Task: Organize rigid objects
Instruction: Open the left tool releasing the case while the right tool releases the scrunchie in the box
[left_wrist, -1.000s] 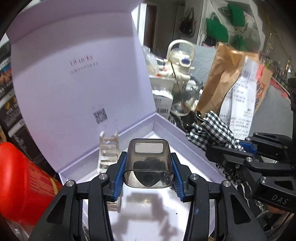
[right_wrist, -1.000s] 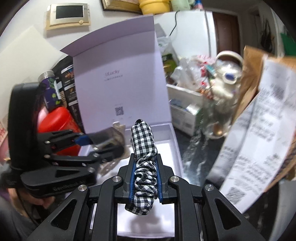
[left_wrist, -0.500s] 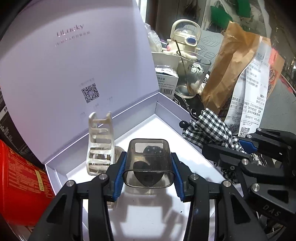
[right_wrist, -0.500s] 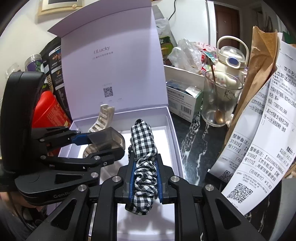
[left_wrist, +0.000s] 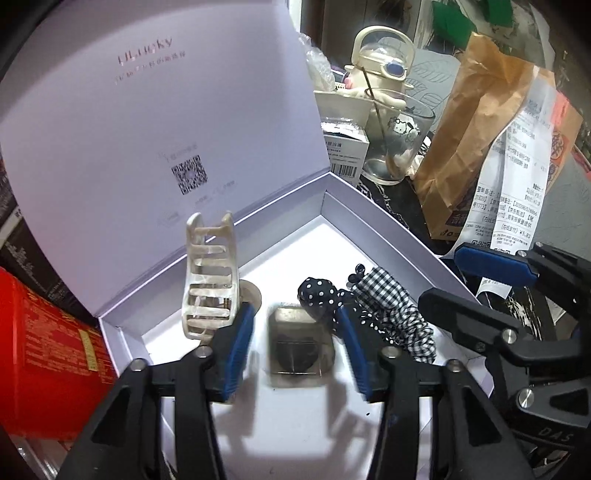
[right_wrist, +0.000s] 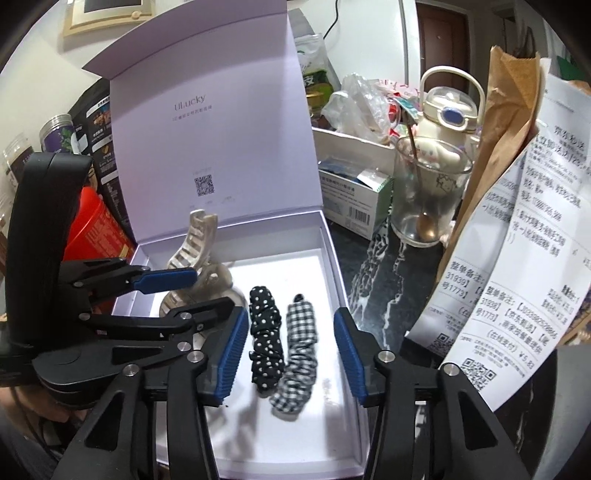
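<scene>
While the left tool (left_wrist: 297, 345) gapes, the smoky case (left_wrist: 298, 349) lies between.

"ULucky" on the box lid (right_wrist: 207, 122); "¥5.83" on the receipt (right_wrist: 517, 280)

Right wrist view. Right gripper (right_wrist: 291, 358) stood with jaws spread wide, nothing between the blue pads (right_wrist: 231, 354). Below it, the lavender box (right_wrist: 332, 258) lay open, lid upright at the back with "ULucky" and a QR code printed inside. On the white floor of the box lay a black polka-dot scrunchie (right_wrist: 266, 338) and a checked scrunchie (right_wrist: 297, 354), side by side and just touching, both lengthwise between the pads. A cream claw clip (right_wrist: 195, 251) stood in the box's back-left corner. Left gripper (right_wrist: 184, 291) reached in from the left, jaws parted, upper pad against the clip. Glass with spoon (right_wrist: 424, 199) and receipt (right_wrist: 517, 258) stood to the right of the box.
</scene>
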